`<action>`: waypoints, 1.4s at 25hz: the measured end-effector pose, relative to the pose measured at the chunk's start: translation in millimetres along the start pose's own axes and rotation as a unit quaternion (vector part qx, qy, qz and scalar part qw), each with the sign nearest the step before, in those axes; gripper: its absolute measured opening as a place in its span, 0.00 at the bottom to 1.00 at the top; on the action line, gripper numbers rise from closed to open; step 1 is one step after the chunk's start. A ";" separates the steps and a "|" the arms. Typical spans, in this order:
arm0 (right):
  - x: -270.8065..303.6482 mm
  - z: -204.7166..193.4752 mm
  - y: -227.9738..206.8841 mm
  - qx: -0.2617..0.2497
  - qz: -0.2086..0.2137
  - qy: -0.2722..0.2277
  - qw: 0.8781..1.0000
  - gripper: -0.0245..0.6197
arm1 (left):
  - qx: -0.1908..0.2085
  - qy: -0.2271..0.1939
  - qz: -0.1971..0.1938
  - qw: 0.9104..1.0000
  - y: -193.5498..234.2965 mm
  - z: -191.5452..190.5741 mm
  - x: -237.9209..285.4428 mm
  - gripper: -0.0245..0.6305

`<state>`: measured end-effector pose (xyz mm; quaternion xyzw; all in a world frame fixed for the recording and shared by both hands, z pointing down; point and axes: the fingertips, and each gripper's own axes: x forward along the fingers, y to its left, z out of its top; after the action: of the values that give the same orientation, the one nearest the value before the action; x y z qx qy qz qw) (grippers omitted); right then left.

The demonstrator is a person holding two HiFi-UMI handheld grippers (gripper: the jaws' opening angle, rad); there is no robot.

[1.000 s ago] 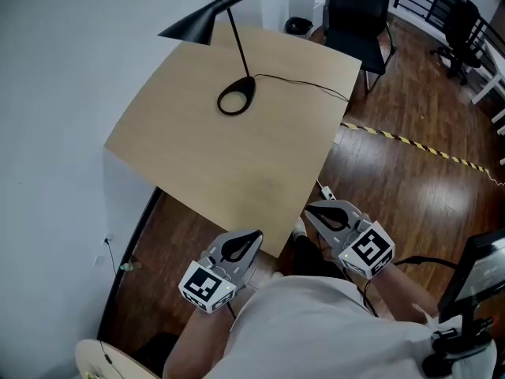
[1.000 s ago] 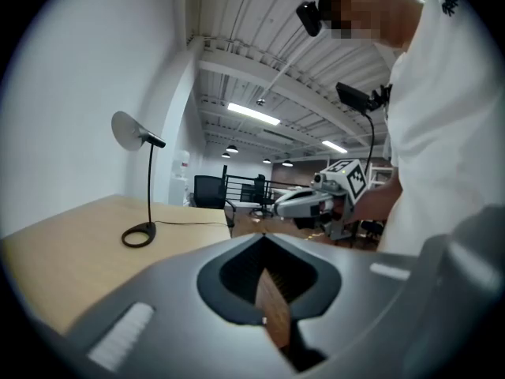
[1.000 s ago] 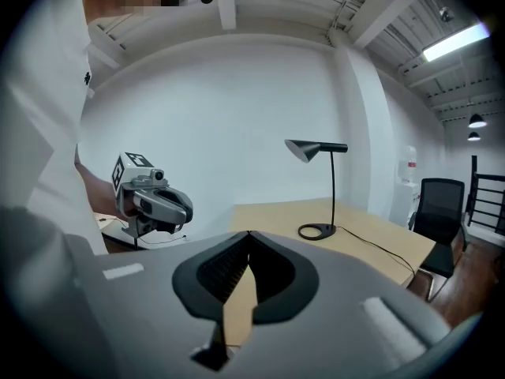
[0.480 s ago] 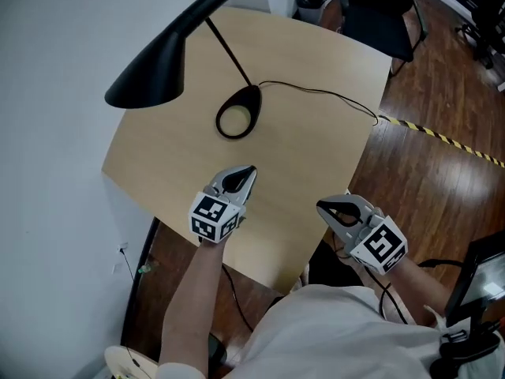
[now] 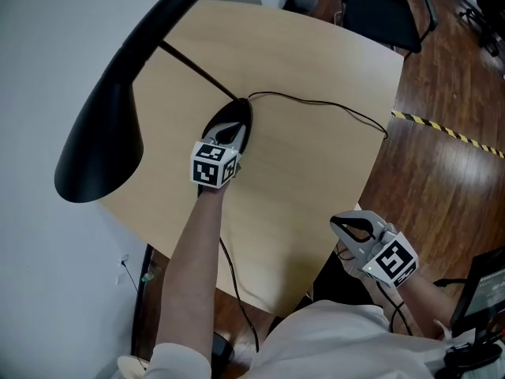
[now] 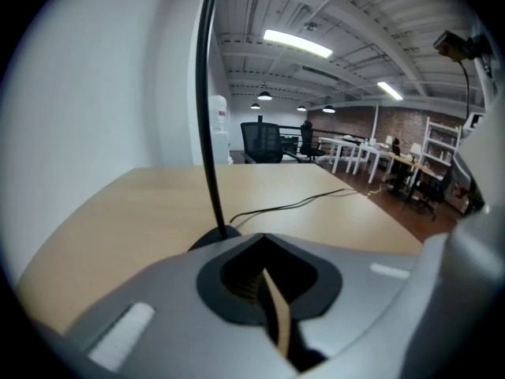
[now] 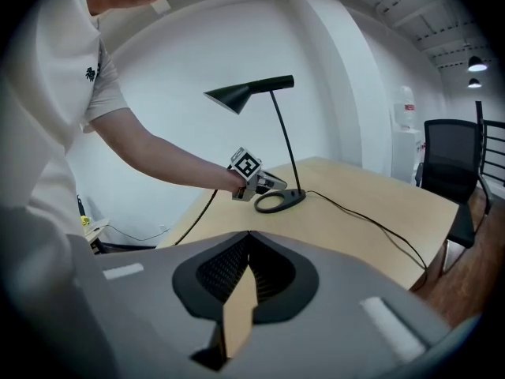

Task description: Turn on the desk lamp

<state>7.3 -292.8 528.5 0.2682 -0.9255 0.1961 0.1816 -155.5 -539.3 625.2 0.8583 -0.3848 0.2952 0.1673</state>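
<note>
The black desk lamp stands on a pale wooden table (image 5: 300, 180); its cone shade (image 5: 102, 125) reaches out to the left, and a thin stem (image 5: 193, 65) slants down to the base. My left gripper (image 5: 239, 110) lies over that base and hides most of it, jaws shut. In the left gripper view the stem (image 6: 207, 117) rises just past the shut tips of the left gripper (image 6: 264, 243). My right gripper (image 5: 334, 220) hangs off the table's near edge, shut and empty. In the right gripper view the ring base (image 7: 296, 199) shows beside the left gripper (image 7: 272, 184).
The lamp's black cord (image 5: 316, 105) runs right across the table and drops over the edge. A black chair (image 5: 379, 6) stands behind the table. Yellow-black tape (image 5: 450, 133) marks the wooden floor on the right. A white wall borders the table's left side.
My left gripper has travelled forward from the table's near edge to the lamp base. The right gripper has stayed by the near edge. The view has closed in on the lamp.
</note>
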 end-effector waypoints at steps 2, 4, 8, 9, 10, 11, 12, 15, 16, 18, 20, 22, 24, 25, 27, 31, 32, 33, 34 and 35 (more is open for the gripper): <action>2.6 -4.6 -6.5 0.005 -0.002 0.002 1.000 0.05 | -0.004 0.005 0.012 1.000 14.6 -1.6 12.8 0.06; 2.6 -8.3 -11.8 0.014 -0.003 0.005 1.000 0.04 | -0.008 0.009 0.024 1.000 25.9 -2.5 22.4 0.06; 5.9 -13.8 -18.8 0.033 -0.002 0.010 0.999 0.04 | -0.009 0.024 0.039 0.999 45.2 -6.3 36.2 0.06; 7.5 -15.7 -20.2 0.036 -0.001 0.013 0.999 0.04 | -0.008 0.028 0.039 0.999 48.0 -7.6 39.3 0.06; 9.3 -17.7 -21.8 0.039 -0.001 0.016 0.999 0.04 | -0.007 0.032 0.039 0.999 50.2 -9.1 42.0 0.06; 11.5 -19.1 -23.4 0.040 0.000 0.019 0.999 0.04 | -0.006 0.036 0.039 0.999 52.2 -10.5 44.0 0.06; 13.4 -19.6 -24.5 0.040 0.001 0.020 0.999 0.05 | -0.005 0.039 0.039 0.998 54.0 -11.7 45.0 0.06; 14.8 -18.5 -25.3 0.041 0.000 0.017 0.999 0.04 | -0.002 0.046 0.037 0.998 55.0 -13.4 45.9 0.06; 14.6 -18.7 -25.9 0.044 -0.002 0.016 0.999 0.05 | -0.002 0.050 0.037 0.998 54.3 -13.9 46.4 0.06; 14.6 -20.0 -27.8 0.050 -0.004 0.018 0.999 0.04 | -0.005 0.061 0.037 0.997 53.3 -14.4 47.8 0.06; 15.1 -21.0 -28.9 0.051 -0.005 0.019 0.998 0.05 | -0.005 0.069 0.035 0.997 52.3 -13.7 48.3 0.06; 15.7 -21.6 -28.7 0.051 -0.005 0.018 0.999 0.05 | -0.006 0.072 0.030 0.997 51.6 -13.3 48.2 0.06; 16.5 -22.2 -27.4 0.048 -0.002 0.017 0.999 0.04 | -0.006 0.074 0.029 0.997 51.0 -12.6 48.2 0.06; 16.7 -22.1 -26.4 0.045 0.000 0.017 0.999 0.04 | -0.005 0.076 0.029 0.997 50.5 -12.3 48.2 0.06; 17.9 -20.6 -23.9 0.043 0.002 0.015 0.999 0.05 | 0.001 0.074 0.030 0.997 50.4 -11.5 47.6 0.06; 18.1 -15.6 -20.2 0.039 0.003 0.010 0.999 0.04 | 0.006 0.049 0.034 0.998 49.9 -2.4 39.0 0.06; 16.6 -15.6 -19.3 0.038 0.003 0.009 0.999 0.04 | 0.005 0.042 0.033 0.999 46.9 1.2 35.7 0.06; 15.3 -16.0 -17.9 0.036 0.003 0.009 0.999 0.04 | 0.006 0.036 0.031 0.999 43.0 4.5 31.7 0.06; 14.6 -16.3 -15.5 0.034 0.003 0.008 0.999 0.04 | 0.008 0.031 0.030 0.999 38.7 7.0 27.0 0.06; 14.1 -16.2 -12.0 0.032 0.003 0.006 0.999 0.05 | 0.009 0.027 0.029 0.999 34.3 8.5 21.6 0.06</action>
<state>6.7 -300.7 551.8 0.2695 -0.9186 0.2275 0.1782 -166.9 -578.1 634.5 0.8398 -0.4024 0.3269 0.1610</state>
